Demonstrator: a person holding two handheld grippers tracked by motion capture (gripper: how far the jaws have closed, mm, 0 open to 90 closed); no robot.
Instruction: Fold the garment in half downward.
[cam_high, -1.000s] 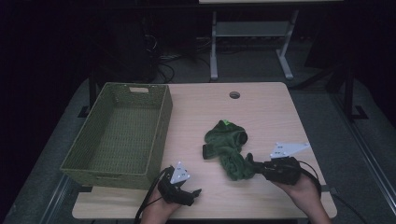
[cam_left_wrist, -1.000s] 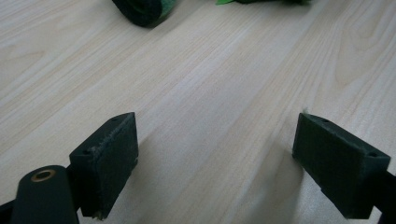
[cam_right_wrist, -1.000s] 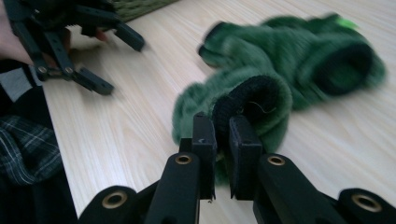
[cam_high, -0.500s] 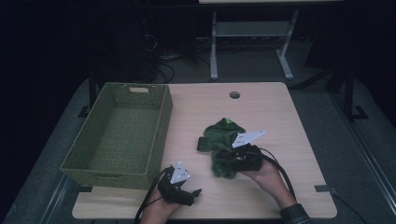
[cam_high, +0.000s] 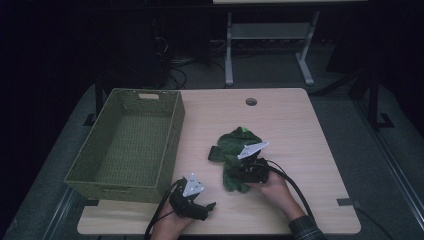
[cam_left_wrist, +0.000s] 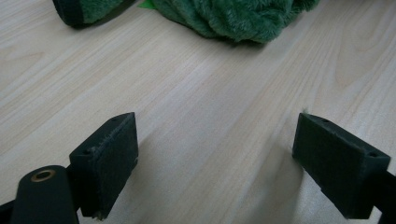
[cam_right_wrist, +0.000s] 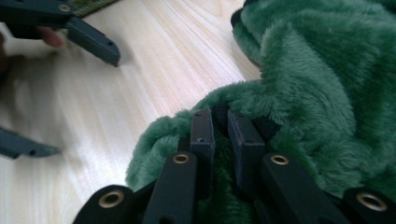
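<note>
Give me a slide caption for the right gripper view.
Right gripper jaws pinching a fold of the green plush garment on the wooden table.

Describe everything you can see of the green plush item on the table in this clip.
The green plush item is a soft, crumpled piece of dark green fuzzy fabric with black trim at some edges and a small bright green tag on its far side. It lies in a heap on the wooden table, right of the woven basket and clear of it. The right gripper has its jaws nearly together, pinching a fold at the item's near end, having just closed further.
</note>
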